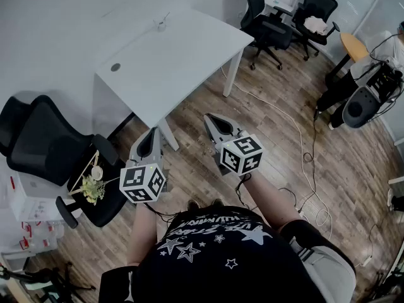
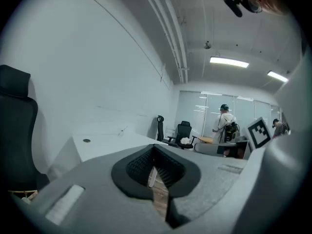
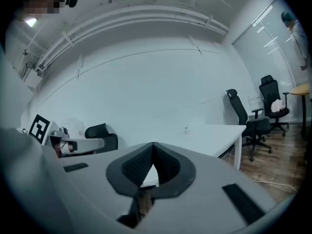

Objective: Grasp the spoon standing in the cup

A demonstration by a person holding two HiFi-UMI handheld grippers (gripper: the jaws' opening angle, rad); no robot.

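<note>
Well, both grippers are up in front of the person and level, pointing toward the white table point(image 1: 183, 55) across the wooden floor point(image 1: 284, 137). The left gripper point(image 1: 150, 136) is clenched: in its own view the dark pads meet at the tips with nothing between them, only floor showing through the gap below. The right gripper point(image 1: 212, 120) is clamped tight too, and empty, its tips touching in the right gripper view.

The cup point(image 1: 161, 25) sits out on the far part of the table, near the wall, well apart from both grippers. A thin line rising from it reads as the spoon point(image 1: 165, 17), though it is too small to make out any detail. A black chair point(image 1: 38, 141) stands off to the person's left, beside the table.
</note>
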